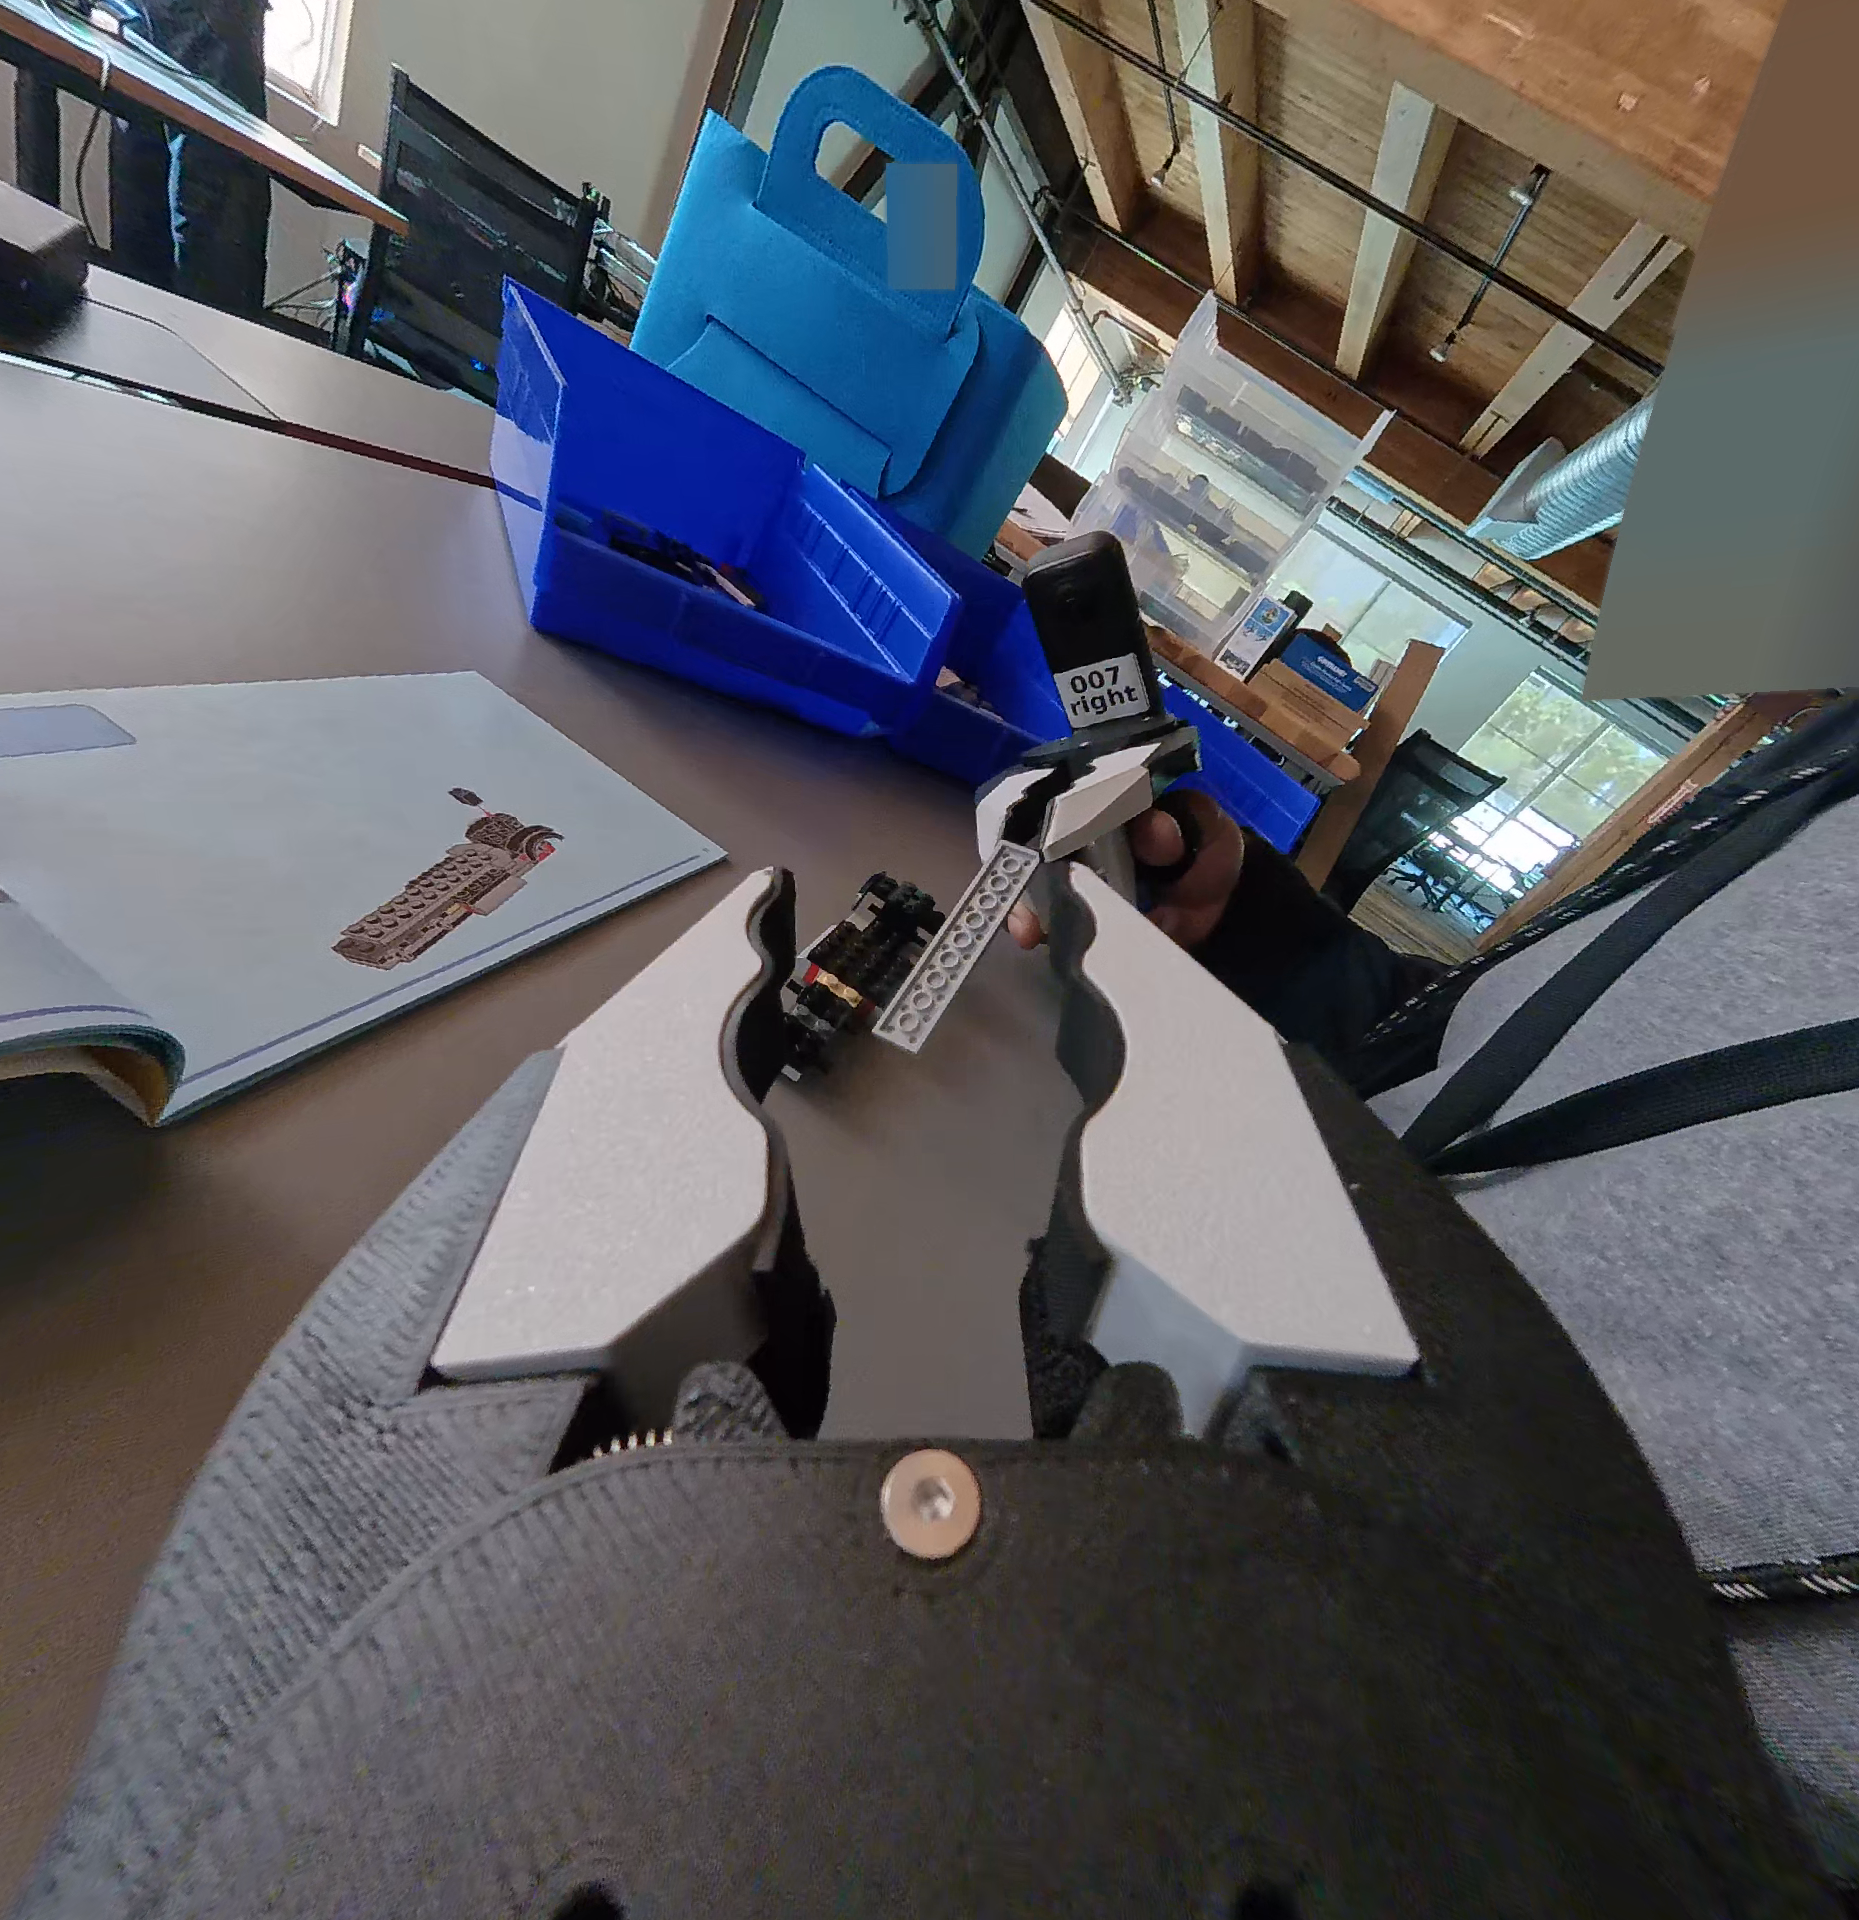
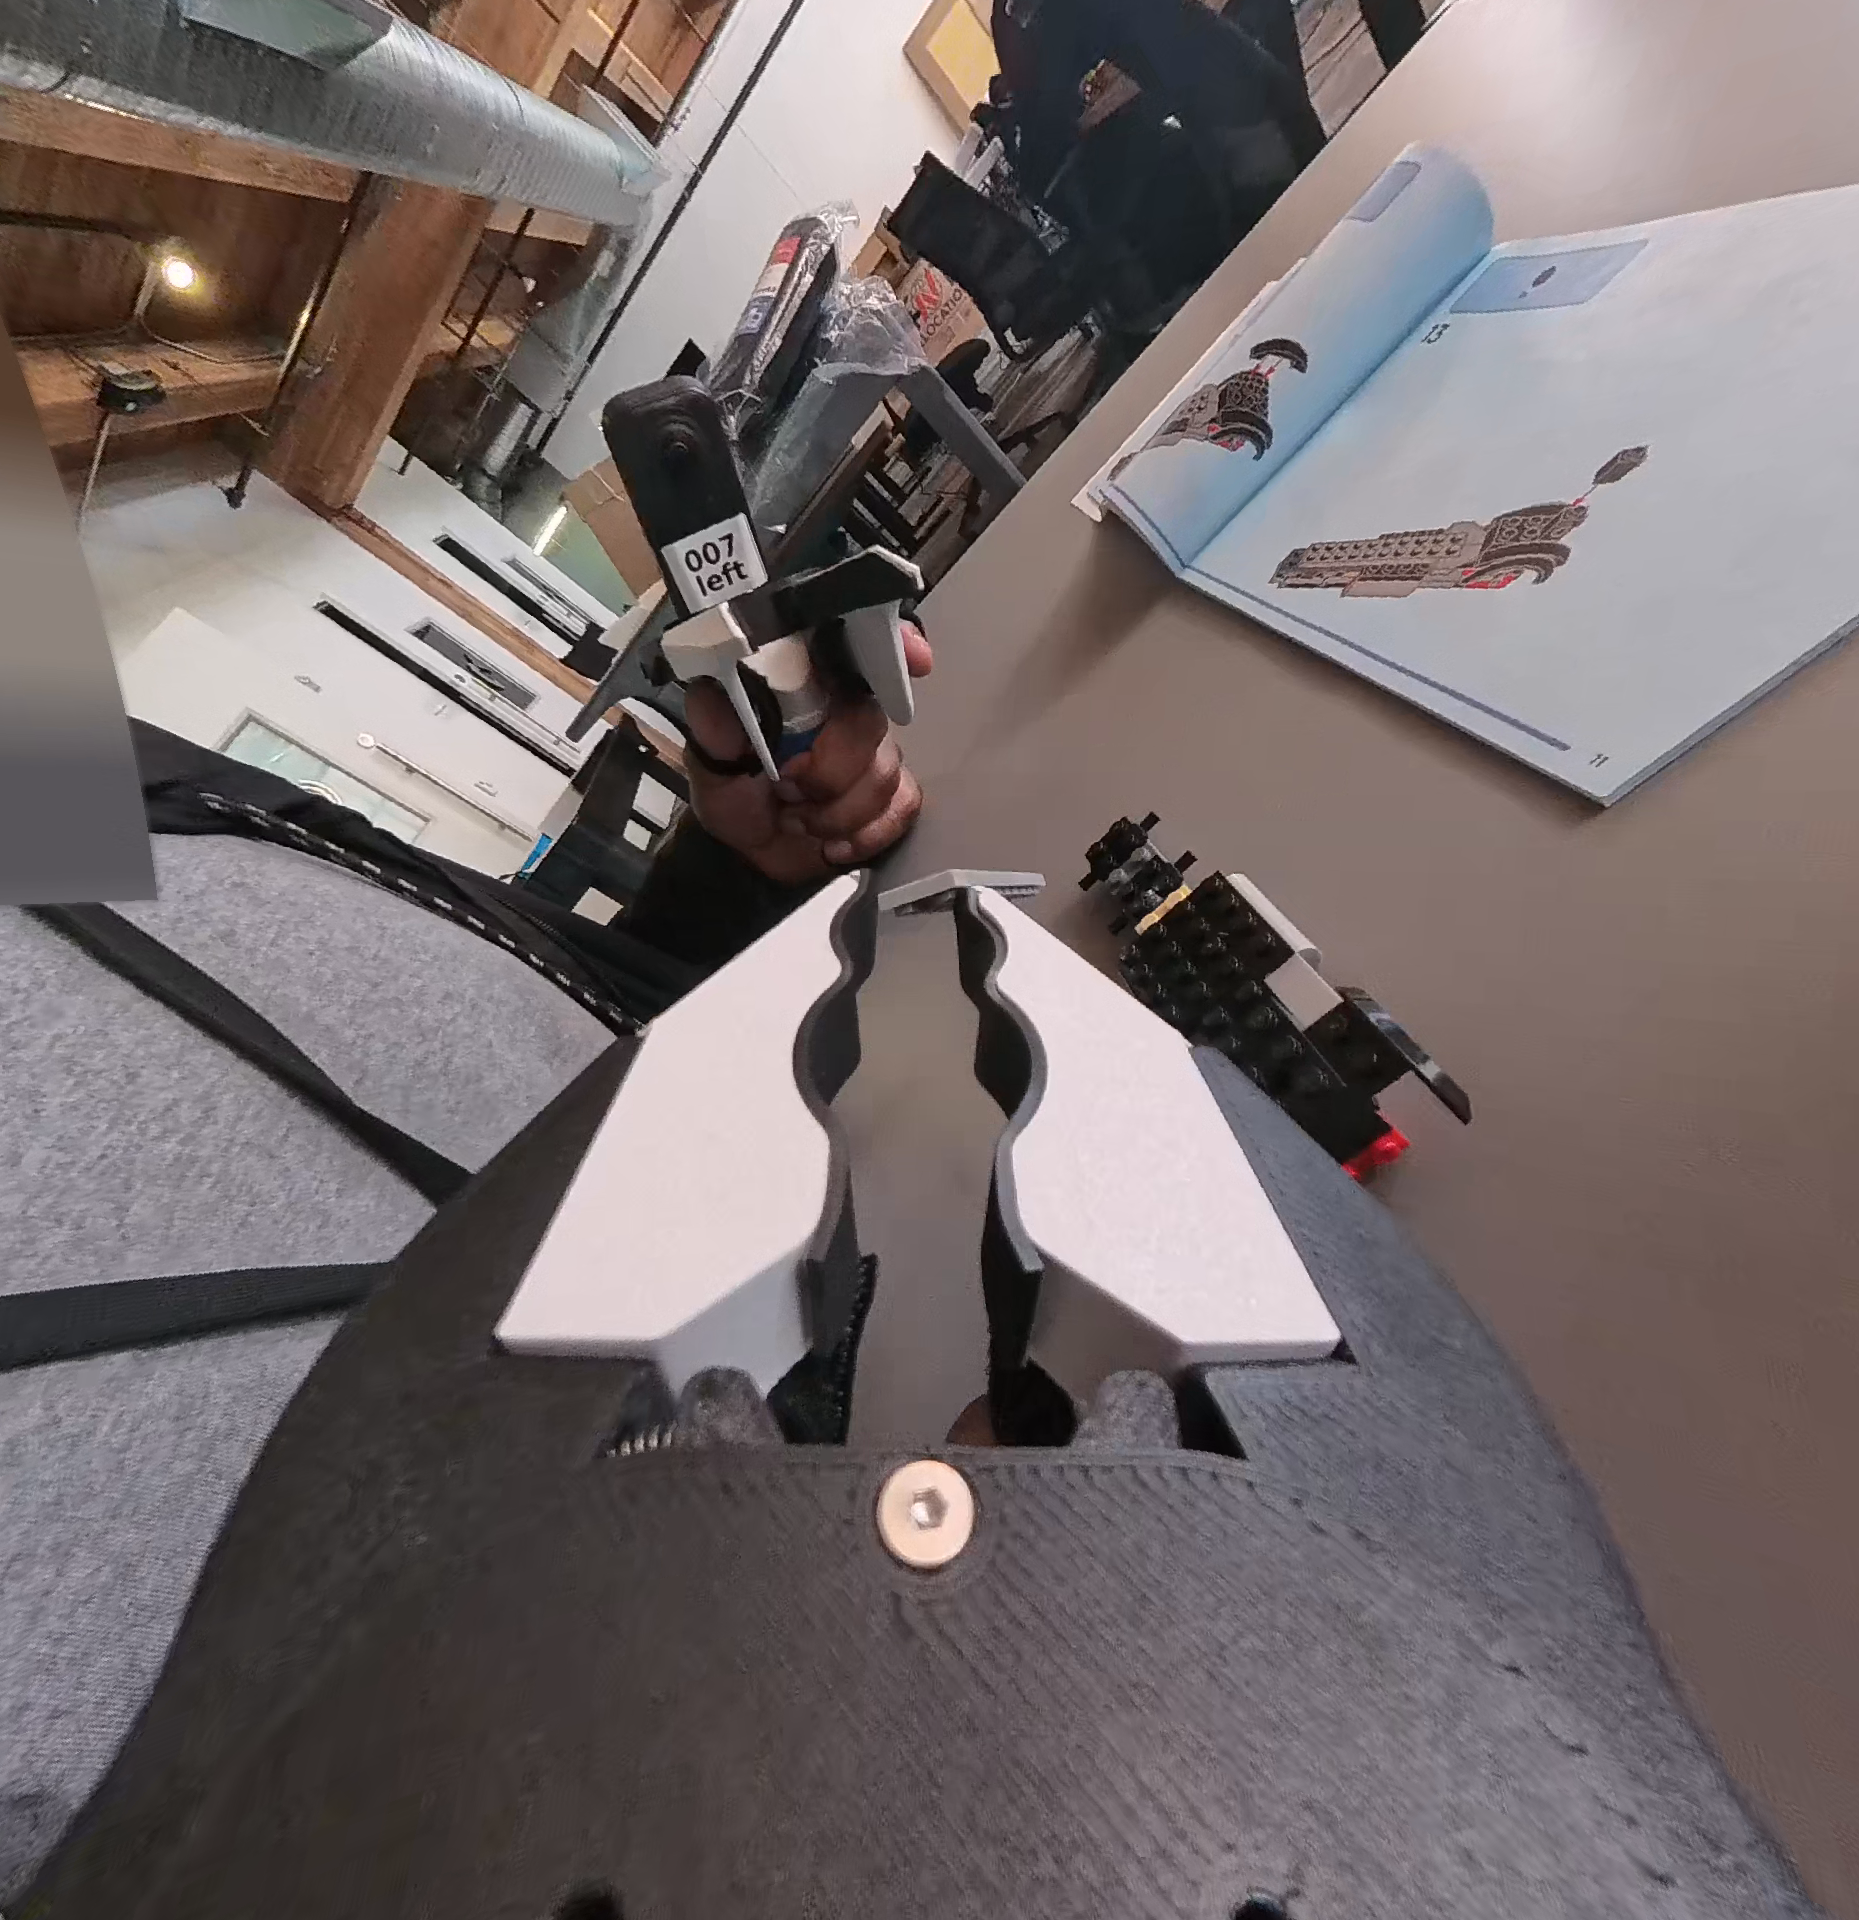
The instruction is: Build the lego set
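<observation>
Left wrist view, going left to right: the instruction booklet [image 1: 281, 862] lies open on the table [image 1: 177, 582], probably so the step picture stays readable while both hands are busy. Next, the blue parts bin [image 1: 696, 540] sits further back, tipped toward the builder, with a few dark pieces in its front compartment; too small to say which. A blue felt bag [image 1: 852, 343] stands behind it.

The left tongs [image 1: 920, 925] are spread wide and empty, aimed at the half-built black lego model [image 1: 852, 966] on the table, likely ready to steady it. The right tongs [image 1: 1039, 831] are clamped on one end of a long grey plate [image 1: 961, 956], which angles down just beside the model, looks like it's lining up to press on.
</observation>
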